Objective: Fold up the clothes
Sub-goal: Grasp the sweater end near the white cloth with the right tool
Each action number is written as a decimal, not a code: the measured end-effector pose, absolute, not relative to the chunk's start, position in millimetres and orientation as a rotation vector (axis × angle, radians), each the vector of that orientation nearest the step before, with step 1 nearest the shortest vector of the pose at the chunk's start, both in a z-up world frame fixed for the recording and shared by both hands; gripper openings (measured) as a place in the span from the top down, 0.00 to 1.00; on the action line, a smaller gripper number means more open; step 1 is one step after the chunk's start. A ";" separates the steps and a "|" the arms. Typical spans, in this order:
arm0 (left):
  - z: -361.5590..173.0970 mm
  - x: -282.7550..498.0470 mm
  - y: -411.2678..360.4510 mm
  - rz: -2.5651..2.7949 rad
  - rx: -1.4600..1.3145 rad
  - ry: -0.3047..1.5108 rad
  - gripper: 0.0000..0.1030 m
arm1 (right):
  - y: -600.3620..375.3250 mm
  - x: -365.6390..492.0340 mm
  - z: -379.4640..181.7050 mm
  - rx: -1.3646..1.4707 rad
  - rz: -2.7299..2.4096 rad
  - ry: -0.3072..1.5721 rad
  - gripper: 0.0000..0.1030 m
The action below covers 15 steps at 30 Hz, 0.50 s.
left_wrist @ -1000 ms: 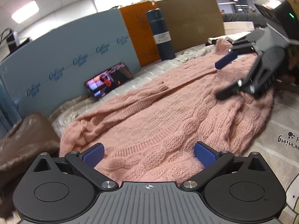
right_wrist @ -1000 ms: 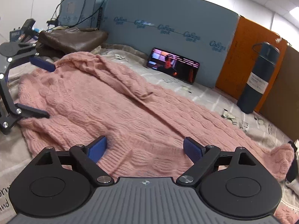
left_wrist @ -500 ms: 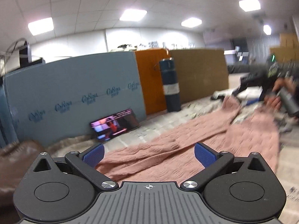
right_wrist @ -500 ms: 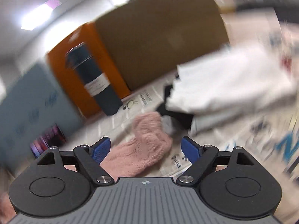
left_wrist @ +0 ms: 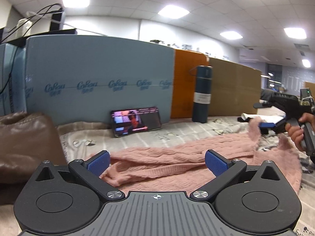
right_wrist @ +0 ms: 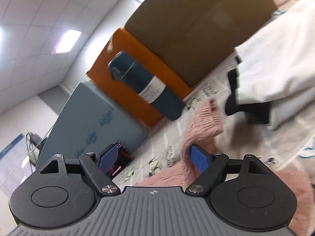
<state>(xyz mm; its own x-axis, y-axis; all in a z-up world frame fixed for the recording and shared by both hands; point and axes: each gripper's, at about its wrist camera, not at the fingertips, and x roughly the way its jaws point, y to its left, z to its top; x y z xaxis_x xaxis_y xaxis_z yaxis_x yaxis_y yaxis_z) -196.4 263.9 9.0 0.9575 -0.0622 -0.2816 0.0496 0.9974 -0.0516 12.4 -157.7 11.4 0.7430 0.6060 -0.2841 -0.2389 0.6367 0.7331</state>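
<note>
Since a second ago the right gripper has swung from the sweater's body to its far sleeve end and rolled hard over, so its view is steeply tilted. Its jaws are closing with the cuff of the pink sweater between them, not yet pinched. Held nearly level, the left gripper is spread open over the sweater's near edge, gripping nothing.
</note>
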 end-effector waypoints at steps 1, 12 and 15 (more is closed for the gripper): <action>8.4 -195.7 265.7 -0.045 -0.049 0.291 0.00 | -155.2 15.7 13.2 0.701 0.461 0.563 0.26; 5.1 -189.9 271.7 -0.009 -0.071 0.314 0.00 | -175.1 50.5 -13.9 0.792 0.290 0.617 0.82; 4.8 -190.1 271.5 -0.008 -0.070 0.315 0.00 | -167.3 34.0 2.7 0.666 0.303 0.509 0.86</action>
<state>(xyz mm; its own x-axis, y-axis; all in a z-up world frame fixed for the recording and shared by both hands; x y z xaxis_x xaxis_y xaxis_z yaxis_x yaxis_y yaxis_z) -190.1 271.5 4.8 0.9507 -0.0189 -0.3095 -0.0030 0.9975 -0.0702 34.0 -167.3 2.7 0.8357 0.4231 -0.3501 -0.1056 0.7494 0.6536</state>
